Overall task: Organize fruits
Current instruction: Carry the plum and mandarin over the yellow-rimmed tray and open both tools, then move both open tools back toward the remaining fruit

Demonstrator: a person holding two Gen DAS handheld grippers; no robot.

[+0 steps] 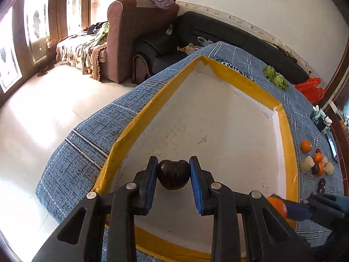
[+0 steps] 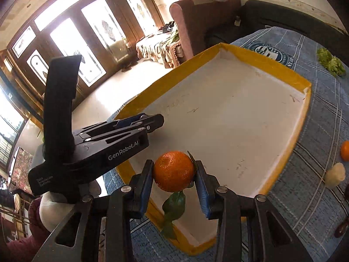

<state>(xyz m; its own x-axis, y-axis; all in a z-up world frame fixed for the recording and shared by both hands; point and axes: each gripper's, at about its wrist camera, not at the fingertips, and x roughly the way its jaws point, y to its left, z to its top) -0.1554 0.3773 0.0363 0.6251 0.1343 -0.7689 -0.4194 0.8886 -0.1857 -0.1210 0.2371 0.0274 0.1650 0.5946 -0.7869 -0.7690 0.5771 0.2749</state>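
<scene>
My left gripper (image 1: pixel 173 171) is shut on a dark plum (image 1: pixel 173 174) and holds it above the near part of a white tray with a yellow rim (image 1: pixel 139 118). The right gripper (image 2: pixel 174 171) is shut on an orange mandarin (image 2: pixel 174 171) with green leaves (image 2: pixel 174 205) hanging under it, over the tray's near corner (image 2: pixel 196 247). The left gripper's body (image 2: pixel 91 152) shows at the left in the right wrist view. The mandarin (image 1: pixel 278 205) and the right gripper's fingers (image 1: pixel 298 211) show at the lower right of the left wrist view. Nothing lies inside the tray.
A blue patterned cloth (image 1: pixel 87 148) covers the table. Loose fruits (image 1: pixel 316 161), mandarins, pale pieces and dark plums, lie on it right of the tray. Lettuce (image 1: pixel 273 76) and a red bag (image 1: pixel 310 88) sit farther back. Sofas (image 1: pixel 135 37) and floor lie beyond the table's left edge.
</scene>
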